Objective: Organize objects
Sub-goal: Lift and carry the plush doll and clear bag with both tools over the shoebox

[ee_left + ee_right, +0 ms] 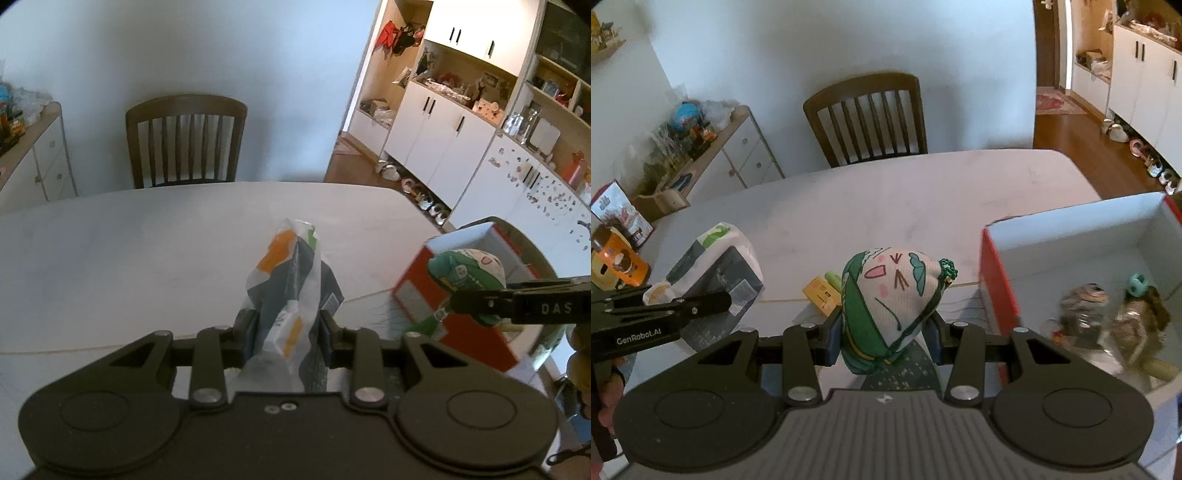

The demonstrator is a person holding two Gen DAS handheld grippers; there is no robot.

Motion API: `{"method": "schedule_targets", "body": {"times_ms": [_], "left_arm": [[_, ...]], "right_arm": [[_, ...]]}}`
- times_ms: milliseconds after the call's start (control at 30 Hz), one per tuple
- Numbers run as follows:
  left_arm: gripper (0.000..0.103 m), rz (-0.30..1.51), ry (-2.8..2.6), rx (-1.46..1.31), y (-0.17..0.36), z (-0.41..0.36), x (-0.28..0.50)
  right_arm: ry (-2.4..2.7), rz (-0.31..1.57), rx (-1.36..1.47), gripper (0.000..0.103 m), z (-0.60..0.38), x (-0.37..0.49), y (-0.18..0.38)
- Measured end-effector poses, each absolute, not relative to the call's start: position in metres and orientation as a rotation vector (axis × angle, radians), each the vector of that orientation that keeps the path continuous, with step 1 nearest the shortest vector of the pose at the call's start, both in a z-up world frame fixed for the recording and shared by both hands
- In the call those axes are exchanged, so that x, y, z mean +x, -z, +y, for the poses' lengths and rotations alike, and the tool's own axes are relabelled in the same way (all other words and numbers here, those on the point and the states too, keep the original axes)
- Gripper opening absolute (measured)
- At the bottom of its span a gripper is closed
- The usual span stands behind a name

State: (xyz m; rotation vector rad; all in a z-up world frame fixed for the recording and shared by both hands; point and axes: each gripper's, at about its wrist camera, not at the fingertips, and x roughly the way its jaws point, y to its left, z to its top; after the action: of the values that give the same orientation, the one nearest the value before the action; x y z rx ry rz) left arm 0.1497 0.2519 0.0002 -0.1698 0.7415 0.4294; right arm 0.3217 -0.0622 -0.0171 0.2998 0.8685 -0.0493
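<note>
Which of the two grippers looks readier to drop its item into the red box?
The right gripper: its green-and-white plush toy hangs beside the red cardboard box; the left gripper's plastic snack bag is farther off.

— What's your left hand-held gripper (287, 328) made of?
— Matt black plastic with shiny metal rivets. Your bag (291, 291) is glossy, crinkled plastic film.
— And the toy (890, 299)?
— Soft printed cloth, finely woven. Your box (1071, 236) is smooth cardboard, the table (886, 199) pale and marble-like with a slight sheen, the chair (866, 114) dark wood.
</note>
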Motion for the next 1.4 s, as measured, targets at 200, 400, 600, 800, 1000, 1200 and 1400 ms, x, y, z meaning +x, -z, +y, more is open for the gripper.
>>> {"method": "schedule_targets", "body": {"times_ms": [200, 400, 600, 800, 1000, 1200, 1400], "left_arm": [[0.032, 0.733, -0.413, -0.132, -0.015, 0.216, 0.156], [0.033, 0.736, -0.389, -0.102, -0.018, 0.18, 0.173], [0.033, 0.749, -0.369, -0.091, -0.013, 0.145, 0.196], [0.033, 0.761, -0.346, -0.075, -0.004, 0.114, 0.227], [0.033, 0.78, -0.327, -0.052, 0.007, 0.089, 0.262], [0.033, 0.796, -0.329, -0.039, 0.021, 0.072, 0.295], [0.033, 0.821, -0.33, -0.02, 0.039, 0.059, 0.328]], "right_arm": [[0.053, 0.845, 0.314, 0.043, -0.083, 0.297, -0.002], [0.058, 0.818, 0.324, 0.043, -0.114, 0.273, -0.013], [0.083, 0.798, 0.325, 0.043, -0.157, 0.257, -0.019], [0.109, 0.788, 0.332, 0.043, -0.205, 0.246, -0.019], [0.12, 0.789, 0.341, 0.043, -0.245, 0.243, -0.012], [0.125, 0.805, 0.347, 0.043, -0.278, 0.244, 0.0], [0.115, 0.844, 0.341, 0.043, -0.302, 0.243, 0.021]]}}
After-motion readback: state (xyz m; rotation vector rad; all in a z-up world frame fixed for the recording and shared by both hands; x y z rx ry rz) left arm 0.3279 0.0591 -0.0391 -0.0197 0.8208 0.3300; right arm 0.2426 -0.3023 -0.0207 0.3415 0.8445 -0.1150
